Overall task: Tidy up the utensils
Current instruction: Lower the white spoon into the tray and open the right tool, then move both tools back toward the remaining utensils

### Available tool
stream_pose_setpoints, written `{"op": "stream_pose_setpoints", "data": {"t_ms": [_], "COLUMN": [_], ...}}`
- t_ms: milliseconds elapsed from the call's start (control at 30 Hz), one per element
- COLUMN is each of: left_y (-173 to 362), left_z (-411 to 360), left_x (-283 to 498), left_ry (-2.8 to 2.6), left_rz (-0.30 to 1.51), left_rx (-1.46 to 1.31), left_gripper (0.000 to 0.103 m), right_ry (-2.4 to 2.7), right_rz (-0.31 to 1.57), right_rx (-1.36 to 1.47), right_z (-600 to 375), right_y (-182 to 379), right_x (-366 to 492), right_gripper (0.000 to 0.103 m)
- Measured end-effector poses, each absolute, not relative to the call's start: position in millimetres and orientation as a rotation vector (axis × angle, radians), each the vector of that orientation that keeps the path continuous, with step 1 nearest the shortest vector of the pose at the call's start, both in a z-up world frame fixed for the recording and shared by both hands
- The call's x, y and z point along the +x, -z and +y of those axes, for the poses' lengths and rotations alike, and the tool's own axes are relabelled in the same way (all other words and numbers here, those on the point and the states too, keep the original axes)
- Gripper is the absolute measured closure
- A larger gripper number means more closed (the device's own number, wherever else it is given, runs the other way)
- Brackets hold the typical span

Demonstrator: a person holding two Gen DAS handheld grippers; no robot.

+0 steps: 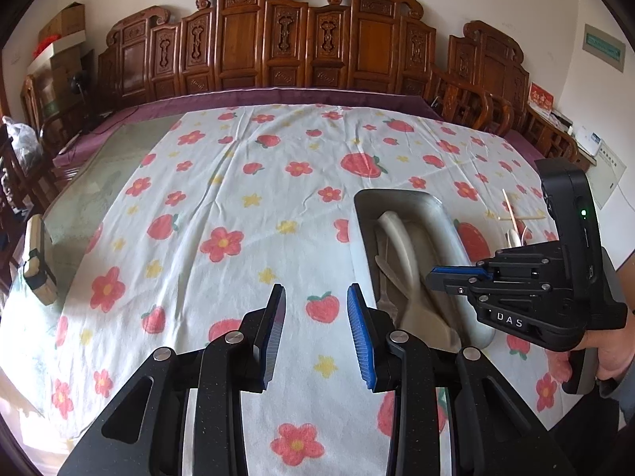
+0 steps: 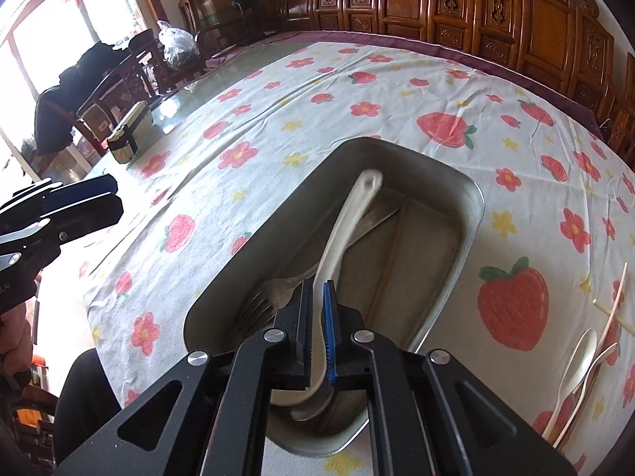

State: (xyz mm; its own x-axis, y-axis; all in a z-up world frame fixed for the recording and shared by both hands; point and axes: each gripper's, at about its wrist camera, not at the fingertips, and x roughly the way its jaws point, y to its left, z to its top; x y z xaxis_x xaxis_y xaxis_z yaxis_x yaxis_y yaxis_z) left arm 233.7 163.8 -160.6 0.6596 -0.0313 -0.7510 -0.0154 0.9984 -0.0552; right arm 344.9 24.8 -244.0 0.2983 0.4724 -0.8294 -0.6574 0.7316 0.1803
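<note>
A metal tray point(image 2: 472, 214) sits on the flowered tablecloth; it also shows in the left wrist view point(image 1: 448, 222). My right gripper point(image 2: 317, 297) is shut on a white spoon point(image 2: 349, 218) and holds it inside the tray, over a metal fork point(image 2: 262, 301), a metal spoon and a chopstick point(image 2: 391, 254). My left gripper point(image 1: 316, 293) is open and empty over the cloth, left of the tray. The right gripper point(image 1: 436, 273) shows from the side in the left wrist view. A white plastic spoon point(image 2: 575, 373), a white fork and a chopstick point(image 2: 615, 313) lie on the cloth right of the tray.
A small box point(image 2: 129, 131) stands near the table's left edge, on the bare glass. Carved wooden chairs point(image 1: 278, 39) line the far side of the table. A plastic bag point(image 2: 178, 45) lies on a chair at the far left.
</note>
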Motion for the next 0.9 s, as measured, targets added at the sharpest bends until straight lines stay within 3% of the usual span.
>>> {"op": "stream_pose_setpoints", "data": {"t_ms": [133,367,900], "left_y": [153.9,141.8,151.7], "left_z": [153.0,117.1,9.4], "left_x": [231.1,232.7,249.3], "left_ry": [0.025,0.074,0.251], "left_rz": [0.843,0.810,0.831], "left_rx": [-0.056,-0.020,0.002], "left_gripper": [0.072,0.061,0.047], "right_ry": [-0.762,-0.718,-0.461], "right_rz": [0.987,0.927,0.923], "right_rx": [-0.184,-0.146,-0.107], "right_z": [6.6,-56.4,-222.3], "right_y": [225.6,200.1,213.1], "right_x": [336.5,306.8,266.5], "right_gripper": [0.095,0.095,0.095]}}
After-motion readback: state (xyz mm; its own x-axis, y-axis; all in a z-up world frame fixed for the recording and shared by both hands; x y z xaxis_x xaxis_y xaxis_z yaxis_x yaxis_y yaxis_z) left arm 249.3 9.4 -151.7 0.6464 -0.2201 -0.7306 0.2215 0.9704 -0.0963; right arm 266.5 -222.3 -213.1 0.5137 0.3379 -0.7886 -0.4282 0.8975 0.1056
